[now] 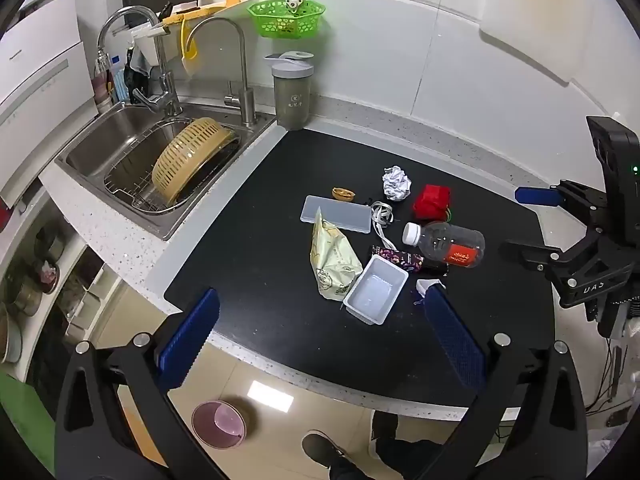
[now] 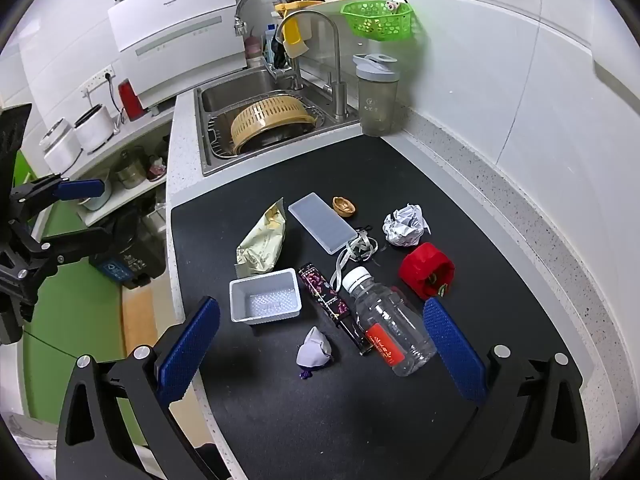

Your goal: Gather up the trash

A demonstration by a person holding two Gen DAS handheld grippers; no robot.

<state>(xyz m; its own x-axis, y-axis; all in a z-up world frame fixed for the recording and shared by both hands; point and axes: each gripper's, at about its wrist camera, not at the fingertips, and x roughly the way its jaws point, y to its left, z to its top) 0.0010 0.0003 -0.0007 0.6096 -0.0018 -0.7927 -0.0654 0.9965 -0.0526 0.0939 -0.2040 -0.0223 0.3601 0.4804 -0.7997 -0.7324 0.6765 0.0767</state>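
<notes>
Trash lies on a black mat: a clear plastic bottle on its side, a white plastic tray, a yellow-green snack bag, crumpled foil, a red wrapper, a dark patterned wrapper, a pale pouch and a nutshell. The same pile shows in the left wrist view, with the bottle, tray and bag. My left gripper is open above the mat's front edge. My right gripper is open over the pile's near side. Both are empty.
A flat grey lid and a ribbon lie in the pile. A sink with a yellow colander is behind the mat, beside a grey shaker cup. A pink bin stands on the floor below the counter.
</notes>
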